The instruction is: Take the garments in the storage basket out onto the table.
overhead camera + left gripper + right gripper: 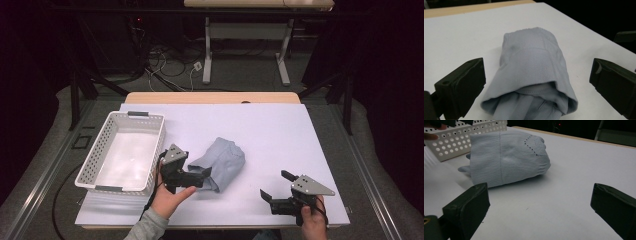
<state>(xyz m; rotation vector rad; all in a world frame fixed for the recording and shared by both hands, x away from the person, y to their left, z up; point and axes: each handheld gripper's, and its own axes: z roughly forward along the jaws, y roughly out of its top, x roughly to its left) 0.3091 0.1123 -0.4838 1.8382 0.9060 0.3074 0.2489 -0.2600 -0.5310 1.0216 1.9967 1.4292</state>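
Observation:
A rolled light blue-grey knit garment (222,162) lies on the white table cover (270,130), near the middle. My left gripper (204,173) sits at its near-left end, jaws open. In the left gripper view the garment's open cuff end (534,67) lies between the two jaws of the left gripper (537,63), with a gap on each side and no pad touching it. My right gripper (276,184) rests near the front right of the table, open and holding nothing. The right gripper view shows the garment (506,162) well beyond the right gripper (540,188).
A white perforated basket (150,155) with nothing in it stands at the left, just beside my left hand; its wall (466,135) is behind the garment. The table's wooden far edge (210,97) borders the cover. Beyond it stand another table's legs (207,55) and floor cables.

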